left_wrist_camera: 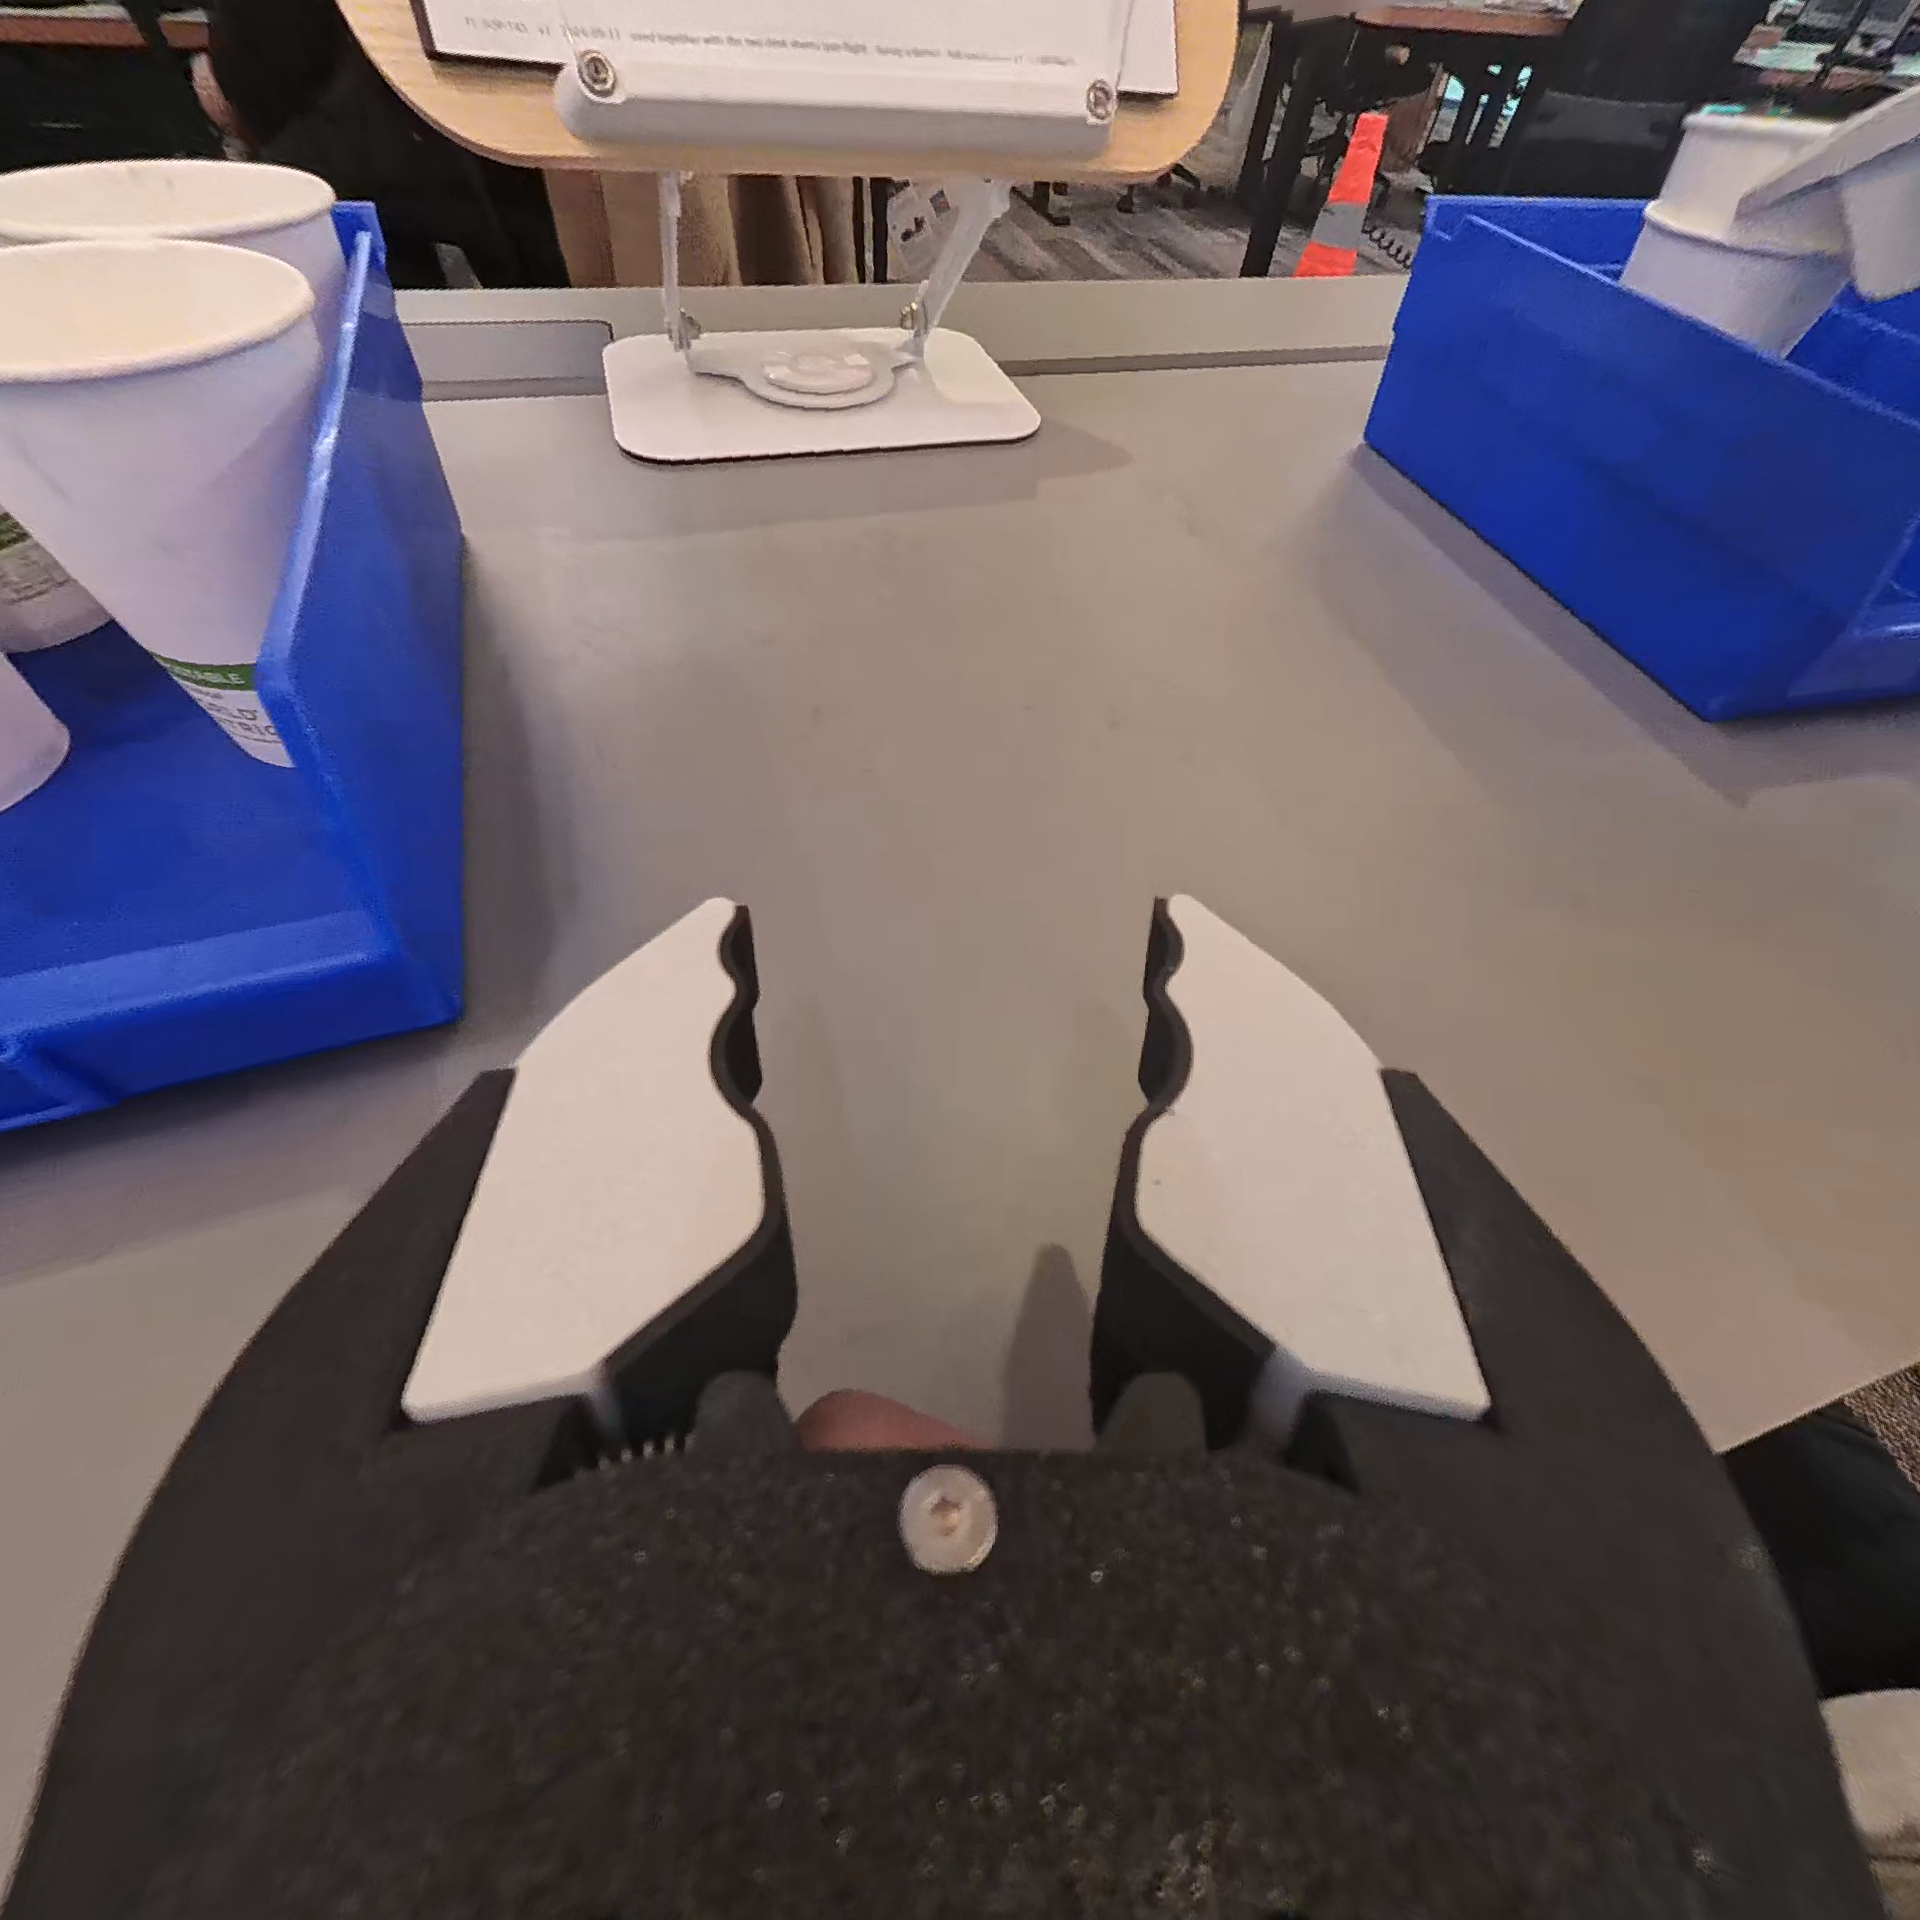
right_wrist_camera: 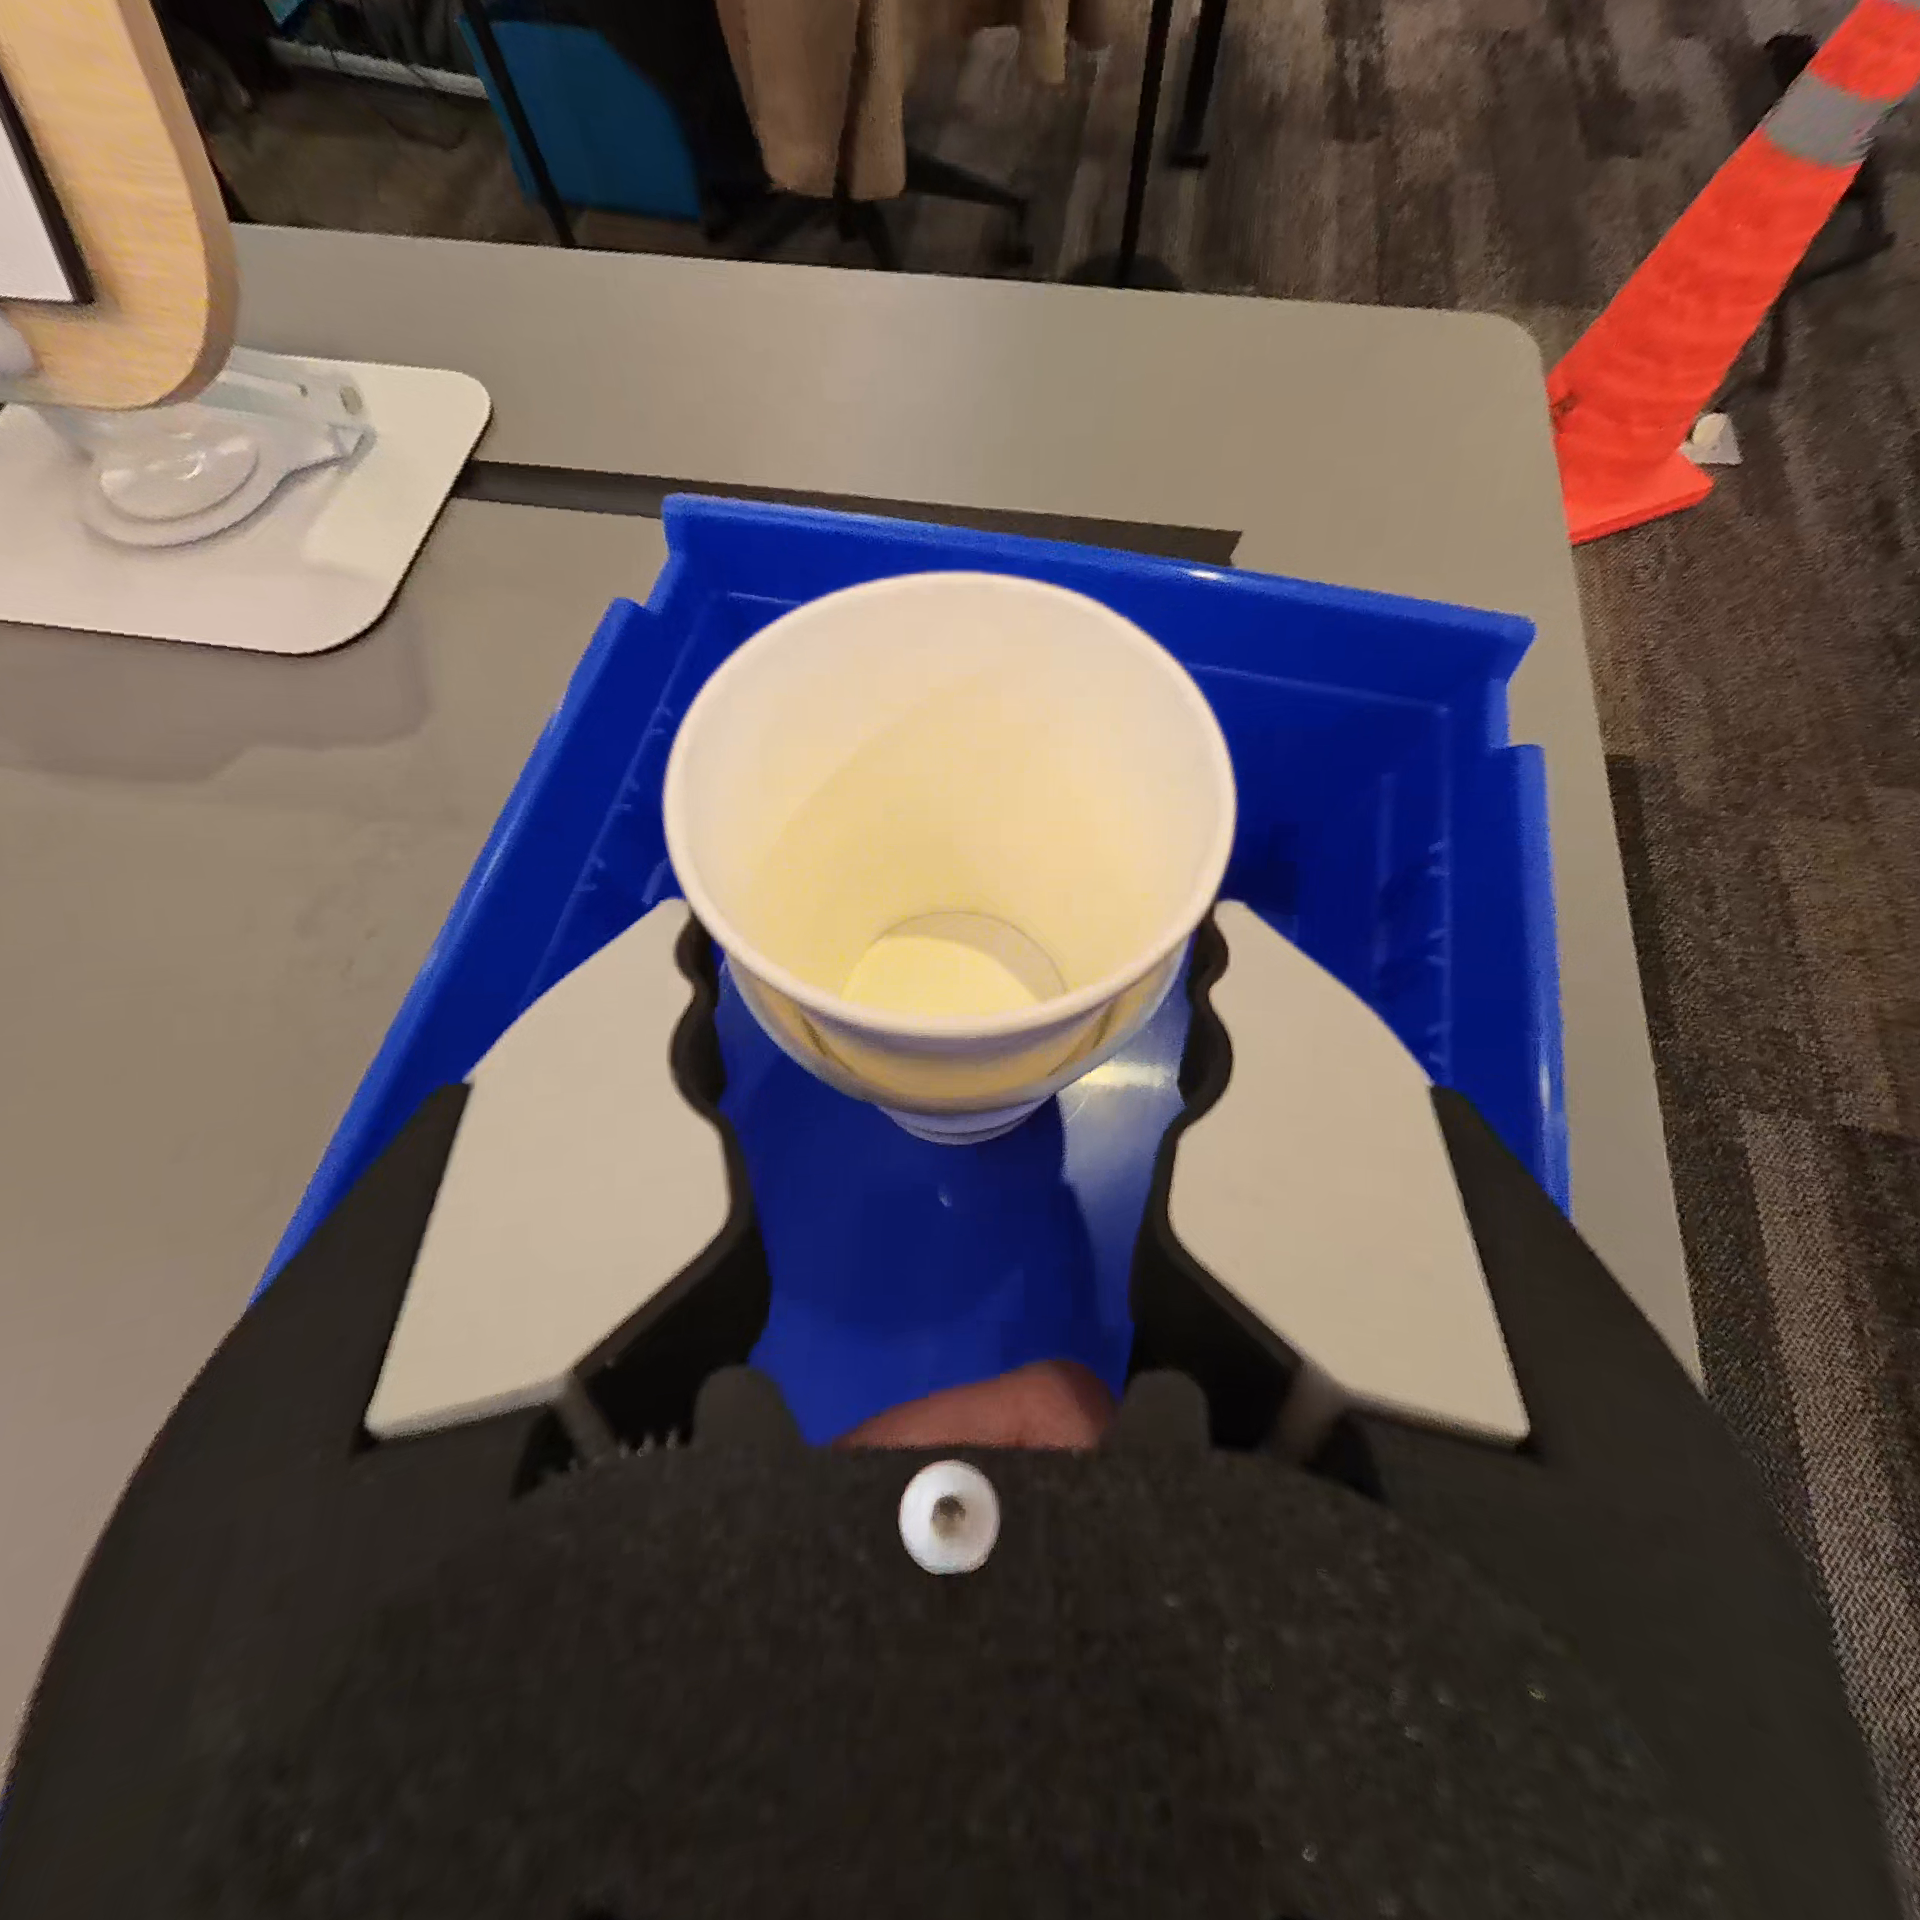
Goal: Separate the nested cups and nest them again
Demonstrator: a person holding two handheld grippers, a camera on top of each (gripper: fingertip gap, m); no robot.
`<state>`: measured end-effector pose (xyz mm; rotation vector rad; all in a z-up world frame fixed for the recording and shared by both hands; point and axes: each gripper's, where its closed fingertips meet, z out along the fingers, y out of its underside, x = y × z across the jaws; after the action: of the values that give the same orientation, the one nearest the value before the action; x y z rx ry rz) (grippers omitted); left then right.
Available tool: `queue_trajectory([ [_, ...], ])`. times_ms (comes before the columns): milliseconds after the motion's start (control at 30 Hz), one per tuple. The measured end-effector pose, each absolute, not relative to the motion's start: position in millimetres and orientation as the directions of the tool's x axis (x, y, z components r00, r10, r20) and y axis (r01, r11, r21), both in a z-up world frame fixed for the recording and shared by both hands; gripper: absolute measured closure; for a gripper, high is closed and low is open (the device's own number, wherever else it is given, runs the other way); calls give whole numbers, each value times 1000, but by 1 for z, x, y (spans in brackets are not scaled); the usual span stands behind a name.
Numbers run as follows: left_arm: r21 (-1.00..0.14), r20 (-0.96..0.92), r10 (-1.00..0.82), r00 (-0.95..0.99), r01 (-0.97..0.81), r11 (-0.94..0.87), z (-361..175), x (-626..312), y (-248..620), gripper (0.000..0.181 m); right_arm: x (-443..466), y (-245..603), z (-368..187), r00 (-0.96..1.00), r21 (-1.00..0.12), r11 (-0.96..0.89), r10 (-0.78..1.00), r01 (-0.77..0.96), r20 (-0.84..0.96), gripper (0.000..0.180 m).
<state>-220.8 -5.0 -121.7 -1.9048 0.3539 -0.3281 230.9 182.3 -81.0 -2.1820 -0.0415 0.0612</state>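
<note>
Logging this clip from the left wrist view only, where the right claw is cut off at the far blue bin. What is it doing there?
Observer: The right claw straddles a white paper cup over the blue plastic bin, jaws wide apart.
Reviewer: Is it gripping the cup?
Observer: The fingertips sit at the cup's sides just under its rim. I cannot tell whether they press.
Reviewer: One cup or a stack?
Observer: A stack: a second cup's base shows beneath the first.
Reviewer: Anything inside?
Observer: Nothing. Its pale bottom shows bare.
</note>
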Motion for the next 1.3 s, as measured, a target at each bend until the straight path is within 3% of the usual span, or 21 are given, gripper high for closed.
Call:
queue_trajectory([
  [267,-929,83,-416,905,-81,-362,-126,-217,-8,110,231,153,-61,993,-819,-563,94,109,68,91],
  [433,-943,53,-356,933,-70,-325,-116,-241,1,108,123,76,-31,955,-935,-342,295,90,-16,98],
  [533,-948,66,-301,951,-35,-317,-104,-268,7,107,33,19,-54,883,-951,-309,454,30,-119,101],
  [767,-936,83,-279,957,-21,-351,-68,-340,60,100,-92,-56,-127,687,-871,-491,629,-12,-364,105],
  [1000,-832,-67,-409,910,-277,-481,-100,-362,140,97,-62,-47,-109,722,-912,-407,647,56,-245,108],
  [1300,-789,-60,-423,904,-302,-535,-122,-358,196,93,-39,-46,-95,708,-889,-445,592,-112,-385,115],
])
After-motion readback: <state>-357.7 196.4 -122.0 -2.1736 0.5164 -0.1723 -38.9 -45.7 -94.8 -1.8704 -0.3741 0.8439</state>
